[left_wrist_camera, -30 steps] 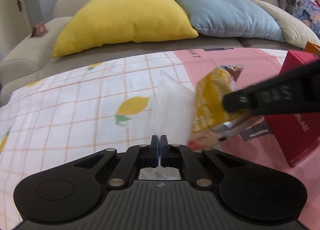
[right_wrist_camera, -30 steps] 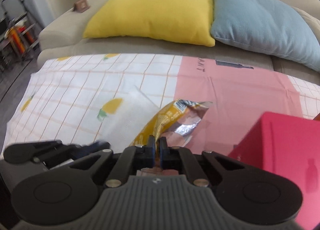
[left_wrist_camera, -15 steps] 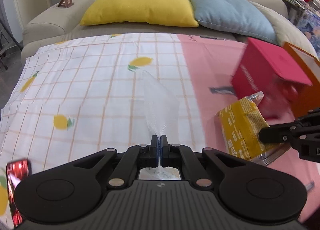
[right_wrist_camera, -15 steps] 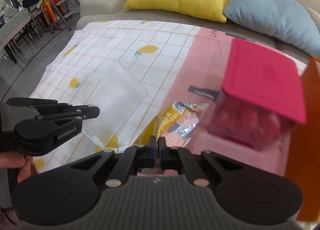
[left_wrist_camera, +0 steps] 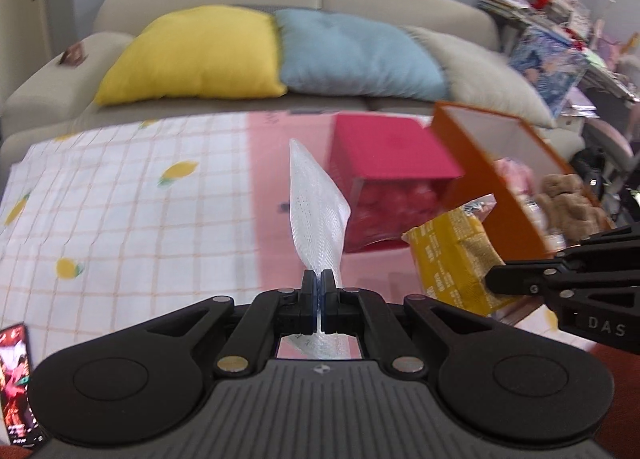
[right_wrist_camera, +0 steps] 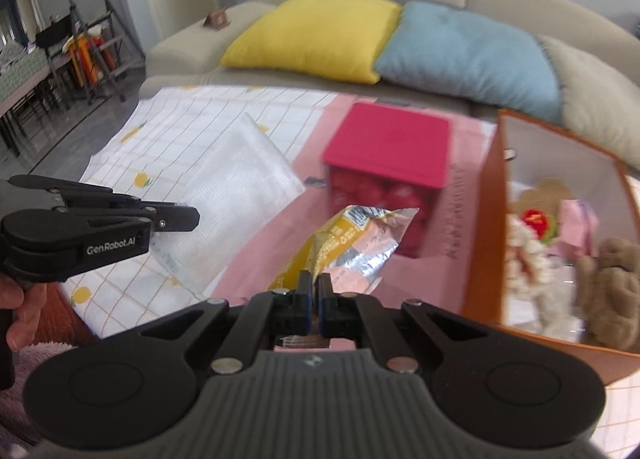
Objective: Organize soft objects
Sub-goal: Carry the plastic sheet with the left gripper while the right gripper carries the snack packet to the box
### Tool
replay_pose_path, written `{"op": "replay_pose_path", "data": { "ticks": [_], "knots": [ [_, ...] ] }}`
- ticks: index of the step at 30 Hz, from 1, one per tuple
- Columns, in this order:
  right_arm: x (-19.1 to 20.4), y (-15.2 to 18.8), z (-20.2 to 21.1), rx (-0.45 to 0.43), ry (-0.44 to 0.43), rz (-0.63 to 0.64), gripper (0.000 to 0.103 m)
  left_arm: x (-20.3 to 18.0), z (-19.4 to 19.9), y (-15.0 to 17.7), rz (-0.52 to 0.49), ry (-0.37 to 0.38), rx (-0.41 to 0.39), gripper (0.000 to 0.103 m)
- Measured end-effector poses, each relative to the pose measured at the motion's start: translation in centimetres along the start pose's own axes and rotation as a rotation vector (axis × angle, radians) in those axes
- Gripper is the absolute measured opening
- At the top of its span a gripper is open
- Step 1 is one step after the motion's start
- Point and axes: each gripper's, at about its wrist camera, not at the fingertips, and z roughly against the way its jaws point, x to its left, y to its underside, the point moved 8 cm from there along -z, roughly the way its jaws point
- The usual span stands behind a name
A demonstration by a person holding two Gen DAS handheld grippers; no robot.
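White mesh pouch (left_wrist_camera: 318, 215) stands up from my left gripper (left_wrist_camera: 319, 287), clenched on its lower edge so the limp sheet hangs clear of the lemon-print cloth (left_wrist_camera: 120, 211) below. Just right of it, my right gripper (right_wrist_camera: 315, 291) is clamped on the yellow snack packet (right_wrist_camera: 344, 243), pinched at one end so the crinkly foil stays lifted. Ahead of both sits the red box (right_wrist_camera: 388, 147). Further right of my right gripper stands the orange box (right_wrist_camera: 486, 219), open, with plush toys (right_wrist_camera: 608, 279) inside; I judge both soft things belong there.
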Motion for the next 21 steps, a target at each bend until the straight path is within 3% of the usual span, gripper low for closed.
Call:
{"op": "replay_pose_path", "data": {
  "ticks": [13,16,21],
  "knots": [
    [-10.5,-1.4,7.6,-0.133,0.113,-0.018,0.000,-11.4,0.1,-7.0,-0.121,0.149,-0.060,0.001],
    [-12.5,-2.3,8.8,-0.153,0.102,-0.047,0.000,-13.4,-0.6,-9.0,-0.132,0.188,-0.063,0.001],
    [-15.5,-4.9,10.6,-0.211,0.160,-0.009,0.000,-16.2,-2.2,-12.0,-0.169,0.219,-0.083,0.001]
  ]
}}
